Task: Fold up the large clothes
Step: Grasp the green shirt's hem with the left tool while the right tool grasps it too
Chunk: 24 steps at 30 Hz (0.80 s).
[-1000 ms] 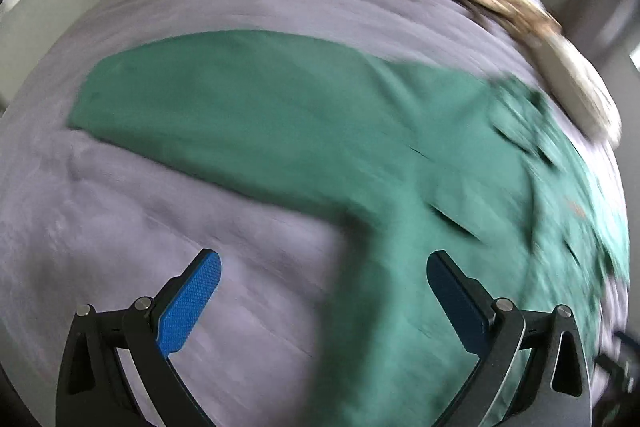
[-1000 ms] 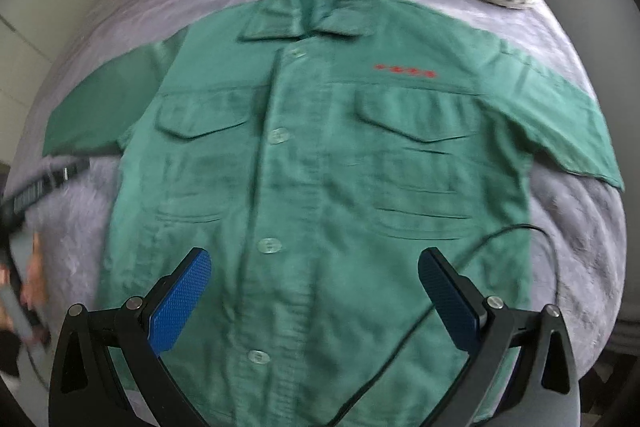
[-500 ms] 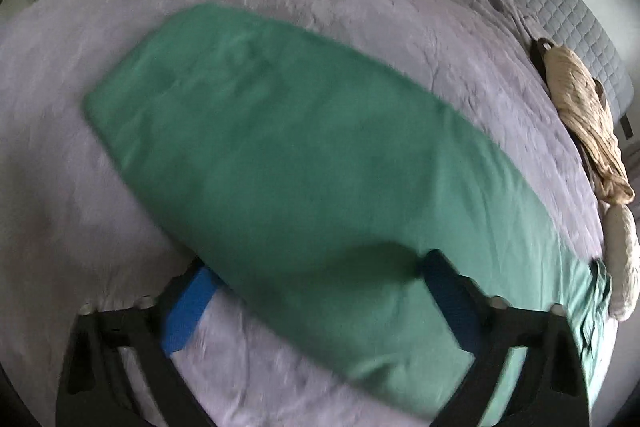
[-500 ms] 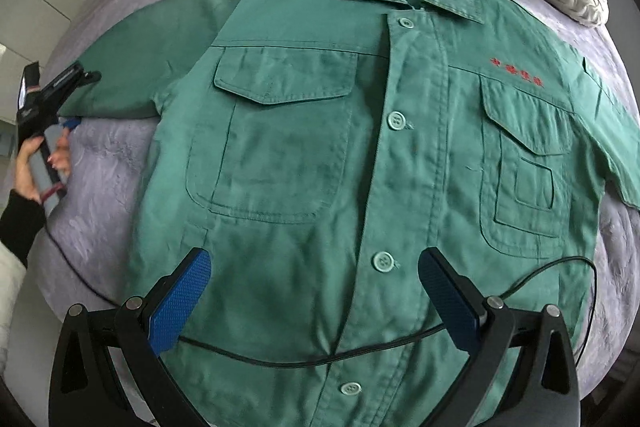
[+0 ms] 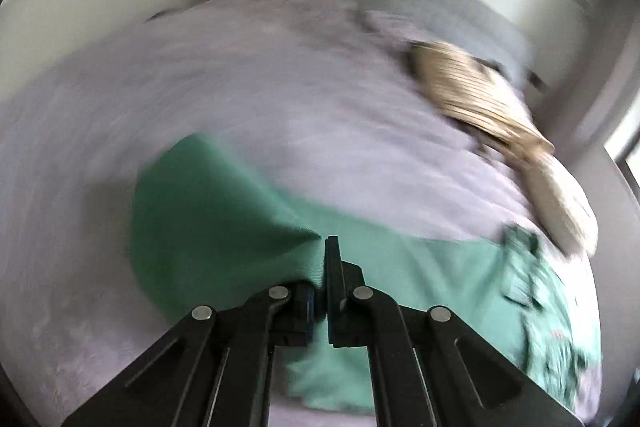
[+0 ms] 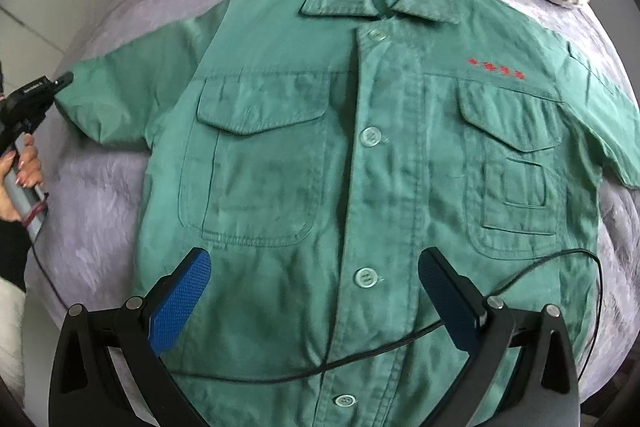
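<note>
Lying face-up and buttoned on the purple bedspread [image 6: 120, 211], the green shirt [image 6: 280, 187] points its collar toward 12 o'clock. At 9 o'clock, the left gripper [image 5: 324, 251], slanted downward in a hand [image 6: 24, 163], pinches the sleeve [image 5: 224, 227] edge. The right gripper [image 6: 314, 291] hovers steeply above the hem, jaws wide, empty.

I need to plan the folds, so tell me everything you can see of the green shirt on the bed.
The green short-sleeved button-up work shirt of woven cotton-like cloth lies face up and buttoned on the fuzzy lilac bedspread. It has a spread collar, pale buttons, two flapped chest pockets and red embroidery above one pocket. The left tool is shut on one sleeve's edge, lifting it. A thin black cable crosses the lower front. The right tool hovers open above.
</note>
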Available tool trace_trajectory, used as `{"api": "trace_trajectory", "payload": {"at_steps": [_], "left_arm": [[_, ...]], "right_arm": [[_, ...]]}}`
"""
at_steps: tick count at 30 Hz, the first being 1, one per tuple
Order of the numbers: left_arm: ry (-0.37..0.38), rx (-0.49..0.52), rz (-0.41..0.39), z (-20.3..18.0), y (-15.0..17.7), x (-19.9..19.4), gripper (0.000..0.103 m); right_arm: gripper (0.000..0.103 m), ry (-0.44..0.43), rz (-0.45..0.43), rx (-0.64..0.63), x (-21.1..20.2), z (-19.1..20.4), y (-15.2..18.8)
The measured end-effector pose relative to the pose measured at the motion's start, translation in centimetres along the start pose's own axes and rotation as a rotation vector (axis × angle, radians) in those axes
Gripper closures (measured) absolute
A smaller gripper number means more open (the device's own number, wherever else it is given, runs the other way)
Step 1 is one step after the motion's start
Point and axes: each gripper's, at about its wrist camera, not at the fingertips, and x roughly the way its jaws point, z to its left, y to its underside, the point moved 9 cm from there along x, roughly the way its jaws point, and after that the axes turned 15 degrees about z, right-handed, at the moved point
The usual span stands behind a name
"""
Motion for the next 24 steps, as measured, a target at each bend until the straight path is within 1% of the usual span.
{"api": "trace_trajectory", "payload": {"at_steps": [1, 2, 4, 5, 6, 8, 9, 10, 11, 12, 14, 15, 16, 17, 18, 19, 20, 21, 22, 23, 24], "left_arm": [[0.018, 0.054, -0.002, -2.6, 0.0, -0.5, 0.098], [0.045, 0.134, 0.001, -6.5, 0.3, -0.7, 0.098], [0.088, 0.233, 0.024, -12.1, 1.0, -0.7, 0.098], [0.101, 0.303, 0.053, -16.0, 2.1, 0.1, 0.098], [0.097, 0.350, 0.073, -18.8, 2.9, 0.7, 0.098], [0.117, 0.440, 0.128, -24.7, 5.9, 2.4, 0.098], [0.118, 0.473, 0.157, -26.9, 7.2, 3.3, 0.098], [0.102, 0.503, 0.183, -28.7, 8.5, 4.3, 0.098], [0.065, 0.541, 0.220, -30.5, 10.2, 6.1, 0.098], [0.032, 0.563, 0.246, -31.3, 11.4, 7.3, 0.098], [-0.043, 0.602, 0.306, -31.6, 13.9, 9.5, 0.098], [-0.059, 0.610, 0.336, -31.0, 14.8, 10.0, 0.098], [-0.056, 0.604, 0.353, -30.6, 15.4, 10.2, 0.097], [-0.041, 0.590, 0.358, -30.1, 15.6, 10.0, 0.083], [-0.028, 0.575, 0.368, -29.8, 15.8, 9.7, 0.058], [-0.024, 0.554, 0.371, -29.3, 15.7, 9.2, 0.041], [-0.019, 0.539, 0.360, -28.8, 15.7, 8.4, 0.015], [-0.018, 0.531, 0.336, -28.4, 15.6, 7.3, 0.013], [-0.020, 0.532, 0.319, -28.0, 15.5, 6.2, 0.013], [-0.040, 0.532, 0.297, -26.9, 15.3, 4.4, 0.013], [-0.059, 0.524, 0.278, -25.8, 14.9, 3.6, 0.013]], "right_arm": [[0.000, -0.006, -0.017, 0.015, -0.6, -0.7, -0.1], [0.000, -0.009, -0.025, 0.023, -0.9, -1.1, -0.1], [0.000, -0.019, -0.055, 0.048, -2.1, -2.8, -0.1], [0.000, -0.023, -0.065, 0.059, -2.5, -3.6, -0.2], [0.000, -0.026, -0.077, 0.072, -2.9, -4.5, -0.3], [0.000, -0.022, -0.093, 0.109, -3.7, -7.1, -0.4], [0.000, -0.025, -0.095, 0.121, -3.8, -7.9, -0.4], [0.000, -0.030, -0.097, 0.139, -3.9, -9.2, -0.2], [0.000, -0.029, -0.097, 0.150, -3.9, -10.2, -0.1], [0.000, -0.024, -0.094, 0.166, -3.8, -11.6, 0.1], [0.000, -0.019, -0.082, 0.184, -3.5, -13.4, 0.4], [0.000, -0.016, -0.070, 0.195, -3.2, -14.3, 0.6], [0.000, -0.021, -0.057, 0.209, -2.9, -15.1, 0.7], [0.000, -0.028, -0.050, 0.220, -2.7, -15.7, 0.7], [0.000, -0.033, -0.046, 0.231, -2.6, -16.4, 0.8], [0.000, -0.031, -0.048, 0.241, -2.5, -17.0, 0.8], [0.000, -0.027, -0.051, 0.246, -2.7, -17.4, 0.7], [0.000, -0.022, -0.058, 0.251, -2.8, -17.7, 0.4], [0.000, -0.023, -0.067, 0.254, -3.2, -17.8, -0.1], [0.000, -0.025, -0.078, 0.251, -3.6, -17.7, -0.7], [0.000, -0.025, -0.089, 0.242, -3.9, -17.3, -1.3]]}}
